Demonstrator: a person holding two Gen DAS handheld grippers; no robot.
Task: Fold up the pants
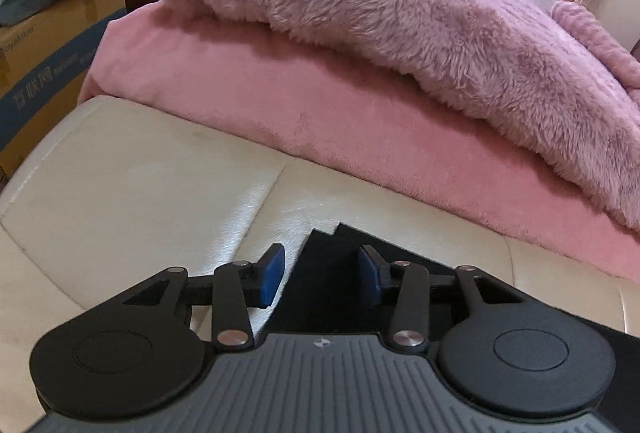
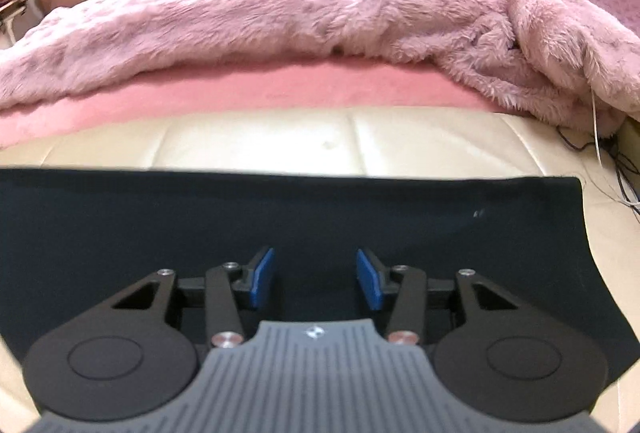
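Note:
Dark navy pants (image 2: 160, 217) lie flat on a cream padded surface (image 2: 260, 141), their far edge straight and their right end squared off. My right gripper (image 2: 316, 279) hovers over the middle of the cloth. It is open, and its blue pads (image 2: 262, 277) touch nothing. In the left wrist view only a stepped corner of the pants (image 1: 328, 309) shows. My left gripper (image 1: 322, 275) stands open over that corner. Its left pad (image 1: 272, 273) is above the cream surface (image 1: 140, 193) and its right pad is above the dark cloth.
Behind the cream surface rises a pink sheet (image 1: 280, 105) with a fluffy mauve blanket (image 1: 380, 13) heaped on it. A cardboard box (image 1: 52, 53) with a blue bag on top stands at the far left. Thin cables (image 2: 624, 169) trail at the right edge.

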